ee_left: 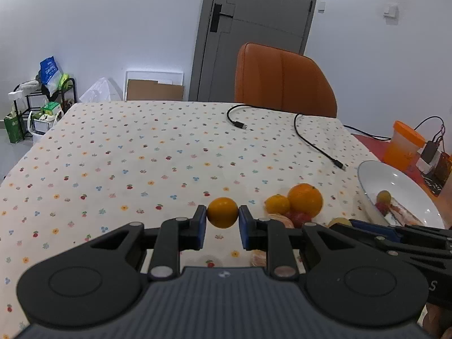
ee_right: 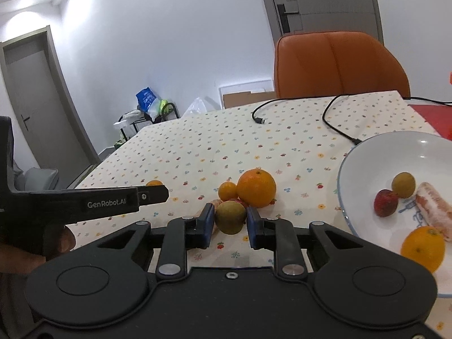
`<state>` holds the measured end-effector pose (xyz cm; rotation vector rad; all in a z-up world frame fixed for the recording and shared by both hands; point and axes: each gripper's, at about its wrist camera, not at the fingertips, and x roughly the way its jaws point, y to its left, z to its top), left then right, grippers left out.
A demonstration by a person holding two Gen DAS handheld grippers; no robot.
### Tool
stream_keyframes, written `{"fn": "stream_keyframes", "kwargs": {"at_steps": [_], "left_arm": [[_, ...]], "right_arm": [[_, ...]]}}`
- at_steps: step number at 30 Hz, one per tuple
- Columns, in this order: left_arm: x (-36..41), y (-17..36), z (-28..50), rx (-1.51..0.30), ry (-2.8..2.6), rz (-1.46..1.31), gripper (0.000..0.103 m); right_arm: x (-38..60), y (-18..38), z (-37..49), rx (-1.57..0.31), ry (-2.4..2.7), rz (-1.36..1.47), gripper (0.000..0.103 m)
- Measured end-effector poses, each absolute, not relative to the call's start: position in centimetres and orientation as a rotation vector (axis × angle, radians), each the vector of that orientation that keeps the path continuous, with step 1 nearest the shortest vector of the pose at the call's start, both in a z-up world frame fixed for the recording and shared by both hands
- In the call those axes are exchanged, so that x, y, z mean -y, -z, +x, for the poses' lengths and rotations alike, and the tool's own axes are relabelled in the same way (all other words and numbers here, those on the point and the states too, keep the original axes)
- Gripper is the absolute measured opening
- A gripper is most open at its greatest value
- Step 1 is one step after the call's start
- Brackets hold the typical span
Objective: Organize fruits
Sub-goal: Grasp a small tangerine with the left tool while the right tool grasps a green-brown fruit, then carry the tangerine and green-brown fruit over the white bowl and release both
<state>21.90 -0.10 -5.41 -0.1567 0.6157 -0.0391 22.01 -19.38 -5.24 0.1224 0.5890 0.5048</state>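
My left gripper (ee_left: 222,218) is shut on a small orange fruit (ee_left: 222,212), held just above the flowered tablecloth. To its right lies a pile: a big orange (ee_left: 305,199), a small orange (ee_left: 277,204) and a red fruit (ee_left: 299,218). My right gripper (ee_right: 230,220) is shut on a yellow-green round fruit (ee_right: 230,217) at the front of that pile, before the big orange (ee_right: 256,188). The white plate (ee_right: 364,158) at the right holds a red fruit (ee_right: 385,202), a green-yellow fruit (ee_right: 403,185), an orange (ee_right: 423,248) and a peeled segment (ee_right: 433,212).
Two black cables (ee_left: 313,141) lie across the far part of the table. An orange chair (ee_left: 285,80) stands behind it. An orange cup (ee_left: 404,145) and small boxes sit at the far right edge. The left gripper's body (ee_right: 84,203) reaches in from the left of the right wrist view.
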Motion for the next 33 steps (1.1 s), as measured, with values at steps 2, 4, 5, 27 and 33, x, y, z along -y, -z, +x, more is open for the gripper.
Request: {"fn": "stream_keyframes", "kwargs": {"at_steps": [2, 4, 5, 27, 33], "left_arm": [[0.3, 5.1, 21.5, -0.609, 0.043, -0.154, 0.023], [0.6, 4.9, 21.2, -0.603, 0.047, -0.15, 0.023], [0.7, 4.8, 21.0, -0.6, 0.049, -0.149, 0.023], [6.9, 3.2, 20.0, -0.564, 0.168, -0.101, 0.023], [8.8, 3.1, 20.3, -0.564, 0.202, -0.086, 0.023]], "right_arm": [[19.6, 5.0, 21.6, -0.581, -0.503, 0.122, 0.023], [19.8, 4.8, 21.1, -0.574, -0.501, 0.123, 0.023], [20.0, 4.7, 20.9, -0.57, -0.499, 0.123, 0.023], [26.3, 3.5, 18.2, -0.502, -0.376, 0.194, 0.023], [28.6, 3.4, 17.8, -0.488, -0.325, 0.212, 0.023]]}}
